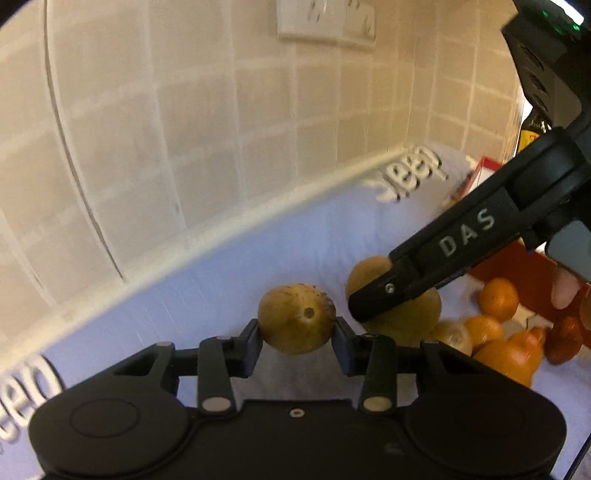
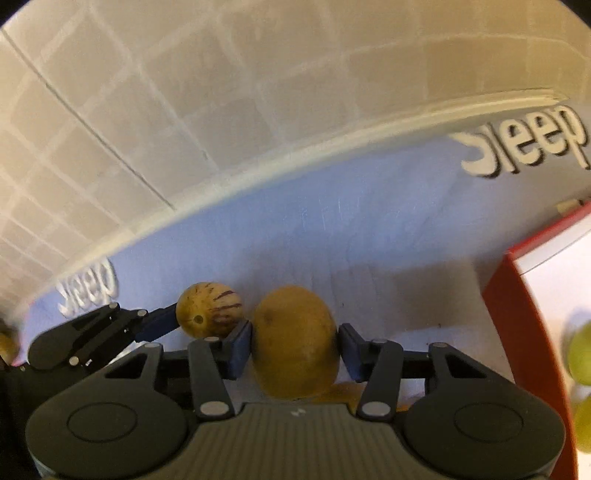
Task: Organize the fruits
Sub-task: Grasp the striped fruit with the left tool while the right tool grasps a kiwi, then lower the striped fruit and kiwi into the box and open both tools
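My left gripper is shut on a small yellow melon-like fruit with purple streaks, held above the pale blue cloth; the same fruit shows in the right wrist view. My right gripper is shut on a larger plain yellow-brown fruit, held just right of the striped one. In the left wrist view the right gripper's black finger marked DAS covers part of that fruit. Several oranges lie at the right.
A pale blue cloth printed "Sleep" covers the counter against a tiled wall. A red-rimmed tray stands at the right with green fruits on it. A wall socket is above.
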Demonstrator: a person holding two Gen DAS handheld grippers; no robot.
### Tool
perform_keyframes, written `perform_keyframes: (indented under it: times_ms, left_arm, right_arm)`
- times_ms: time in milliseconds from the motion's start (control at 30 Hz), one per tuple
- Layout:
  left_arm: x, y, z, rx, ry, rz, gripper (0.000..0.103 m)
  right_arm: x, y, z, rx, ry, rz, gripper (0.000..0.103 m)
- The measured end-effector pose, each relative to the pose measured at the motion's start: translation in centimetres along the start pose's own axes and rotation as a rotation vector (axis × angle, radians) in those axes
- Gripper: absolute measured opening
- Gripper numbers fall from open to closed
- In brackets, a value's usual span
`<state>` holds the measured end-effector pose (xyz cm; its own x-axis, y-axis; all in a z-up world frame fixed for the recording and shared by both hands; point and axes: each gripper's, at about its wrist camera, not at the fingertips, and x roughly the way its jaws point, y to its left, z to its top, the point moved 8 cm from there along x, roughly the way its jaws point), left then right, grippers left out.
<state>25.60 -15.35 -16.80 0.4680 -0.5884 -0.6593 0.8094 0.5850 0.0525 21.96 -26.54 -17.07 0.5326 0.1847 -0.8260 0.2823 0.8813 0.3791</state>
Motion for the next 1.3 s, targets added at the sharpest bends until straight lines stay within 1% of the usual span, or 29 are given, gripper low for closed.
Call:
perform_keyframes:
  times_ms: [133, 200, 300, 367, 500, 600, 633, 700, 800, 900, 967, 1133, 1200, 1300]
  left_arm:
    - [-2.4, -1.5, 3.7, 0.037, -0.086, 0.015, 0.048]
    - [-3.6, -2.9, 5.8, 0.062, -0.136, 0.005, 0.048]
    - [-4.7, -6.1, 8.9, 0.094, -0.197, -0.050, 0.049]
    - [-4.7, -9.0, 10.8, 0.126, -0.219, -0.093, 0.049]
    - [-3.0, -15.2, 13.4, 0.200, -0.220, -0.177, 0.049]
    - [-0.2, -20.0, 14.1, 0.252, -0.170, -0.228, 0.049]
    - [-0.1, -21.6, 13.7, 0.271, -0.157, -0.239, 0.049]
    - [2.1, -24.2, 13.4, 0.306, -0.113, -0.269, 0.049]
    - [5.8, -27.2, 12.3, 0.360, -0.036, -0.292, 0.049]
    - [9.0, -28.8, 11.7, 0.388, 0.040, -0.285, 0.049]
    - [10.2, -29.5, 11.1, 0.394, 0.074, -0.308, 0.049]
    - [12.2, -30.7, 10.1, 0.429, 0.133, -0.311, 0.049]
    - [13.1, -31.1, 9.7, 0.438, 0.154, -0.310, 0.049]
    - [13.4, -31.2, 9.0, 0.443, 0.185, -0.326, 0.049]
  right_arm:
    - [-5.0, -0.8, 0.9, 0.030, -0.108, 0.001, 0.052]
    - [-8.2, -1.8, 1.3, 0.045, -0.174, -0.012, 0.052]
    - [-12.5, -4.6, 1.6, 0.084, -0.261, -0.047, 0.052]
    - [-15.4, -7.2, 1.4, 0.126, -0.307, -0.076, 0.052]
    - [-20.4, -13.8, -0.1, 0.245, -0.384, -0.168, 0.053]
    - [-22.5, -19.0, -1.8, 0.345, -0.401, -0.236, 0.053]
    - [-23.0, -20.9, -2.6, 0.383, -0.400, -0.253, 0.053]
    - [-23.3, -23.7, -4.0, 0.447, -0.388, -0.272, 0.053]
    - [-22.1, -26.9, -6.0, 0.523, -0.346, -0.281, 0.053]
    - [-20.2, -28.6, -7.5, 0.560, -0.298, -0.266, 0.053]
    - [-19.3, -29.1, -8.0, 0.575, -0.274, -0.261, 0.053]
    - [-17.1, -29.5, -7.7, 0.575, -0.246, -0.242, 0.053]
    - [-16.5, -29.6, -7.6, 0.569, -0.239, -0.255, 0.053]
    - [-15.7, -29.9, -7.4, 0.557, -0.233, -0.292, 0.053]
